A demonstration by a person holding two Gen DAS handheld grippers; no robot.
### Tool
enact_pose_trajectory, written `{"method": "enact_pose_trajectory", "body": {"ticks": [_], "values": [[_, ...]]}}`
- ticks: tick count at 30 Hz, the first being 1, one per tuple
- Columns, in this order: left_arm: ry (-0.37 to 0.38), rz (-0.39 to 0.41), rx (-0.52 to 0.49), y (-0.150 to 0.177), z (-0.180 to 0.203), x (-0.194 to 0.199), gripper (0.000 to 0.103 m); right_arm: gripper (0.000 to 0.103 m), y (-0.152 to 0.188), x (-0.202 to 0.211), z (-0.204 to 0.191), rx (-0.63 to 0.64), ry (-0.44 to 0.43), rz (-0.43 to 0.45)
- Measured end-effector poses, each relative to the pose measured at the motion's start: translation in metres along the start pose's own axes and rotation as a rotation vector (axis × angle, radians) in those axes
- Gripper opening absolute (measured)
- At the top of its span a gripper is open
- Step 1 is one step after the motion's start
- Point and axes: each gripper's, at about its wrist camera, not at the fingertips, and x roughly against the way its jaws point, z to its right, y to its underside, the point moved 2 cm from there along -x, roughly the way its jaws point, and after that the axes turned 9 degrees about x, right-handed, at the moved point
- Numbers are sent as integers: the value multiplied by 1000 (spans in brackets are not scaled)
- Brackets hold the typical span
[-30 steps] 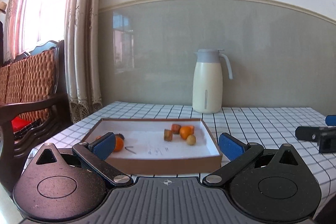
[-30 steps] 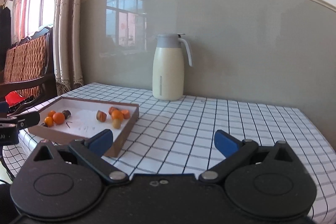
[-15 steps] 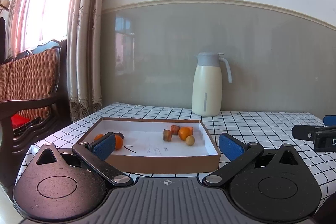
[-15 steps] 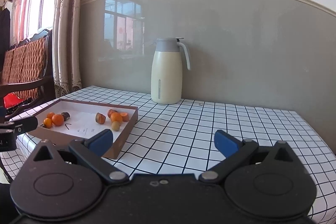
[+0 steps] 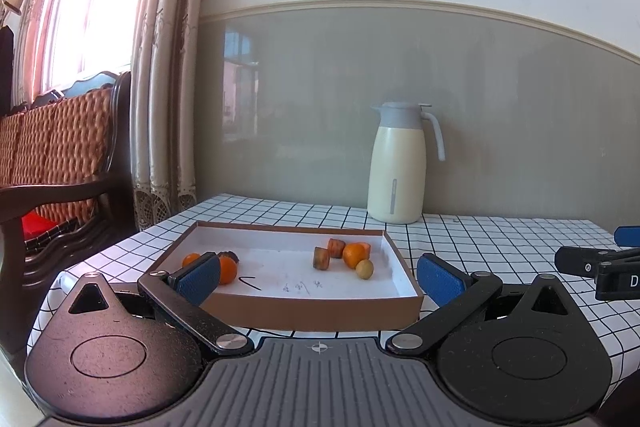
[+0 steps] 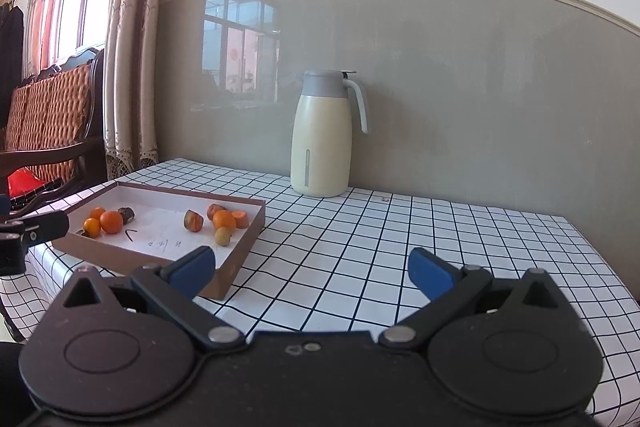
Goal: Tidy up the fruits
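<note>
While both tools hang above the near edge of the counter [image 6: 360,247] with its black-and-white checked cloth, the left hand-held gripper [image 5: 318,277] has its blue-padded fingers [image 5: 199,277] spread wide with nothing between them, and the right hand-held gripper [image 6: 310,269] is likewise wide open and holds nothing. Seen from the left wrist, the shallow brown cardboard tray [image 5: 320,315] with a white floor lies just beyond the left tool's fingertips, its near wall spanning the gap between them. Inside the tray the fruits sit in two loose groups. Toward its left end are a larger orange [image 6: 111,221], two smaller oranges [image 6: 92,227] beside it, and a dark brownish fruit [image 6: 127,215] just behind; the left tool's left pad partly covers this group in its own view. Toward the right end lie a brown cut piece of fruit [image 5: 321,257], an orange-red piece [image 5: 336,247] behind it, a round orange [image 5: 353,255] with a further orange piece [image 6: 240,215] touching it, and a small yellowish-green fruit [image 5: 365,269] nearest the front. Some dark handwritten marks [image 5: 296,287] show on the white floor between the groups. From the right wrist the tray lies off to the left, well apart from the right tool, whose fingers frame bare checked cloth. A cream thermal jug [image 6: 320,135] with a grey lid and handle stands upright at the back of the counter against the grey wall panel. A wooden bench with orange woven cushions [image 5: 52,143] and lace-edged curtains [image 5: 168,67] stand at the left by the window.
</note>
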Motion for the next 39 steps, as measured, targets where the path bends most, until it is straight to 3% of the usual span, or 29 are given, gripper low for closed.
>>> {"method": "enact_pose_trajectory", "body": {"ticks": [39], "values": [[-2, 11, 1, -1, 0, 1, 103, 97, 0, 1, -1, 3, 2, 0]]}}
